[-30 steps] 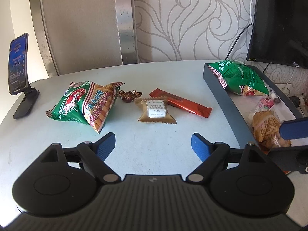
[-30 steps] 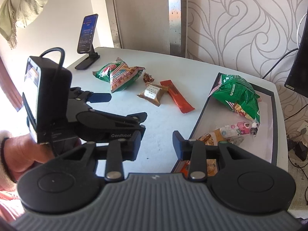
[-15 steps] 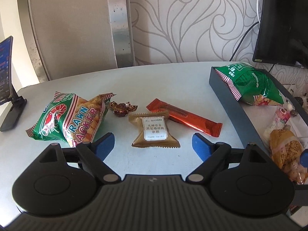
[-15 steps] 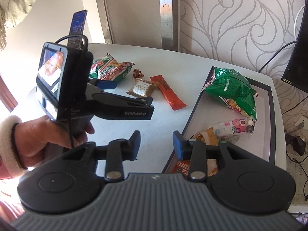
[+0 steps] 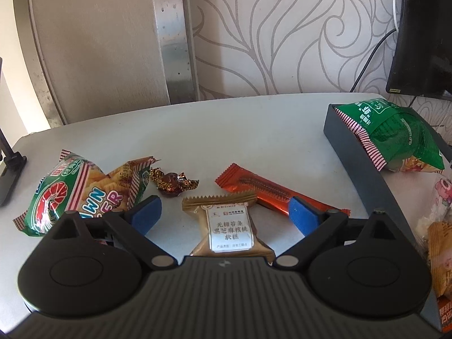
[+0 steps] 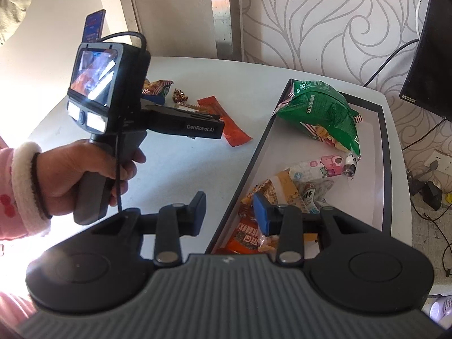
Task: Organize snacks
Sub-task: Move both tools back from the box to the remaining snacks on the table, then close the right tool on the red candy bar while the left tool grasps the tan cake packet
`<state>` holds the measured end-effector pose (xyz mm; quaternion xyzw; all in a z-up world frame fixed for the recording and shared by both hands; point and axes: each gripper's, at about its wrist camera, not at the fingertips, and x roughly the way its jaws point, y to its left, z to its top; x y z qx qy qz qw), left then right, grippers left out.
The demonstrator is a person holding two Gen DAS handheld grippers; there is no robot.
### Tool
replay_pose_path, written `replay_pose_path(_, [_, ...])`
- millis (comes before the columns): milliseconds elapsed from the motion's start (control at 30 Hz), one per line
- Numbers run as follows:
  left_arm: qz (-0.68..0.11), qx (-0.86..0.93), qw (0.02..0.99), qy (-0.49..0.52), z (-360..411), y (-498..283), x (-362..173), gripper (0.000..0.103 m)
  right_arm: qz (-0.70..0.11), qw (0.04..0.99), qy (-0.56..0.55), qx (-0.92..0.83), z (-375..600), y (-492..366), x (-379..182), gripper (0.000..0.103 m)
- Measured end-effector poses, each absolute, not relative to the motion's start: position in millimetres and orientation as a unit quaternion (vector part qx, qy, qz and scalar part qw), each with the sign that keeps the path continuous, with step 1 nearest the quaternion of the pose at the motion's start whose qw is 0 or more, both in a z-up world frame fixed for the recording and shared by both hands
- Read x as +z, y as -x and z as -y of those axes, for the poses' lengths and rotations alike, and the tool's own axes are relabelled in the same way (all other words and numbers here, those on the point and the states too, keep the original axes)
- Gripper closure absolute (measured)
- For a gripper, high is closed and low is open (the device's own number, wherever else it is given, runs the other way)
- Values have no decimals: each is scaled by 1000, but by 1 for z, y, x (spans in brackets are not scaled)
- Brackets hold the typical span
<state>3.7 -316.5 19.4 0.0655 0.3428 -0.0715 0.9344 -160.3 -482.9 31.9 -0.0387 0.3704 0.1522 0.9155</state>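
Note:
My left gripper [image 5: 224, 216] hangs low over the white table [image 5: 226, 130], its jaws opening. A gold square snack packet [image 5: 228, 226] lies flat between the blue pads [image 5: 145, 216], which stand clear of it. Beyond it lie a red bar [image 5: 271, 190], a brown wrapped candy [image 5: 172, 185] and a prawn cracker bag [image 5: 76, 195]. The dark tray [image 5: 356, 163] on the right holds a green bag [image 5: 395, 138]. My right gripper [image 6: 228, 214] is open and empty above the tray's near rim [image 6: 243, 175]. A hand [image 6: 84, 169] grips the left gripper's handle.
Several small packets [image 6: 305, 175] lie in the tray's near end. A phone on a stand [image 6: 94, 25] stands at the table's far left. A black monitor [image 5: 423, 28] hangs at the right, with cables and plugs [image 6: 426, 186] on the floor below.
The left gripper has moved forward and down toward the snacks. The gold packet now lies between its fingers, which have spread wider. The right gripper has stayed over the tray's near rim.

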Motion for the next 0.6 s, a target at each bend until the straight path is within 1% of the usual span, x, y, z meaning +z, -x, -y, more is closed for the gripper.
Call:
replay_pose_path(267, [-340,-81,935,-59,320,-11,12,5,-358,918,63,160,479,143,39,63])
replay_pose_path(467, [-350,-78,932,-45,317,-5,5,7,-330,921,103,182,469,84,51,63])
replay_pose_path(500, [-348,-81,933,-46,317,-4,5,10,-333,918,108,185,467,72,50,63])
replay_pose_path(567, [-340,-92,935,-48,320,0,6,25,-339,913,121,190,463,49,47,64])
replay_pose_path(600, [-337,-97,935,-50,321,2,7,28,-343,910,128,194,459,40,44,64])
